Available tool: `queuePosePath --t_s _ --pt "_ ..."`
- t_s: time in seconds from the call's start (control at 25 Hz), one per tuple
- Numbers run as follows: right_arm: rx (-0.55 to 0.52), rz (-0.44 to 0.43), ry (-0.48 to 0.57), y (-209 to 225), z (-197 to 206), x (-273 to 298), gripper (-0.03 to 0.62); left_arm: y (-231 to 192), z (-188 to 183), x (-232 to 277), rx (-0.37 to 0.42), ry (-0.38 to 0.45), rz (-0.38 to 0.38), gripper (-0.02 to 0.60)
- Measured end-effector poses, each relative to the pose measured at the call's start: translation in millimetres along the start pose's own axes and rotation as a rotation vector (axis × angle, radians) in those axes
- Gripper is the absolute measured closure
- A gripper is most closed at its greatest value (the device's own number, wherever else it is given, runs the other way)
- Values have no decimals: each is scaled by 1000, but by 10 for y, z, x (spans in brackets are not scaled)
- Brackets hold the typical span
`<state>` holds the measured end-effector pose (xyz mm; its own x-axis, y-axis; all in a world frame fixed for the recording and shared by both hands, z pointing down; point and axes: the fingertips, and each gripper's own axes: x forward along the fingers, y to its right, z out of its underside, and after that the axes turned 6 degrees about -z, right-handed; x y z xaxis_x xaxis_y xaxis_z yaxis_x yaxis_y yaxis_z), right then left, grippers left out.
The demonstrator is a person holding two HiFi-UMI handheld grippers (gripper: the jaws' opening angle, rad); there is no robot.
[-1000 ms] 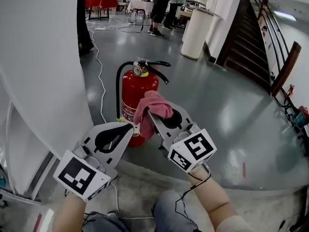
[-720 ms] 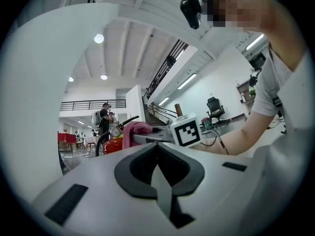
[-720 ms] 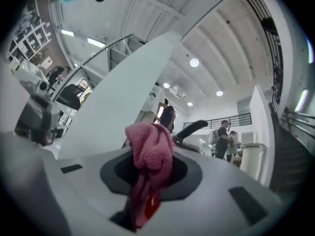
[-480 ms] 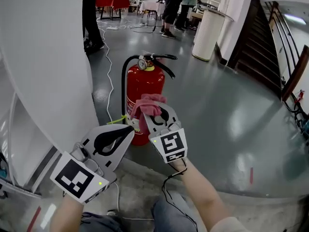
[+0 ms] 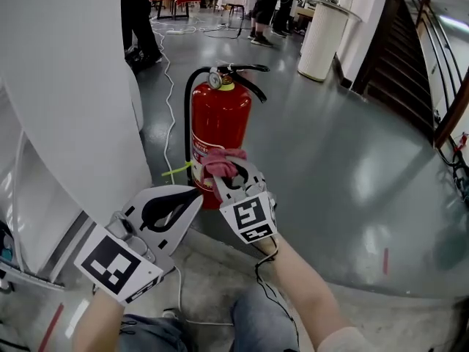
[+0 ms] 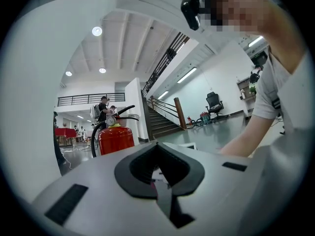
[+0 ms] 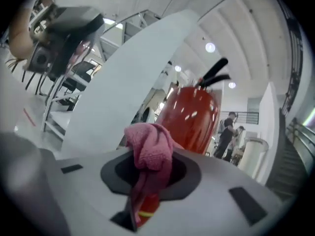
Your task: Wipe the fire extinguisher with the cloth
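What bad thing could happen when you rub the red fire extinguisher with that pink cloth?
The fire extinguisher stands free on the shiny floor, and the left gripper is shut and off it, so a hard push might tip it. The right gripper pinches only part of the bunched cloth, so it might slip out while rubbing.

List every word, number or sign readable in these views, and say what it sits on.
None can be read.
The pale label on the red cylindrical fire extinguisher: print too small and blurred.
Its round pressure gauge: markings too small.
The square markers on the left gripper and right gripper: black-and-white patterns, no letters.
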<state>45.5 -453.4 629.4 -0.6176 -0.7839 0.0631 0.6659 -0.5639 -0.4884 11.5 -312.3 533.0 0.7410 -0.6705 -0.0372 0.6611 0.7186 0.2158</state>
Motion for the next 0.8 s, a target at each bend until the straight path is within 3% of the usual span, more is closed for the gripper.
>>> queuePosePath --t_s 0.16,0.32,0.44,0.6,0.8 --pt "-7 46 151 541 -880 -106 513 28 -85 50 -1 21 4 574" --pt "-24 56 200 646 -1113 -147 513 21 -157 51 0 37 1 574" --pt "-48 66 213 507 -906 -134 514 8 -137 35 2 32 -6 574" --pt "-52 20 143 129 -340 -42 514 -22 -35 2 -8 6 -18 574" --pt "-55 -118 -132 -483 708 97 516 -5 56 3 -16 -11 -18 574"
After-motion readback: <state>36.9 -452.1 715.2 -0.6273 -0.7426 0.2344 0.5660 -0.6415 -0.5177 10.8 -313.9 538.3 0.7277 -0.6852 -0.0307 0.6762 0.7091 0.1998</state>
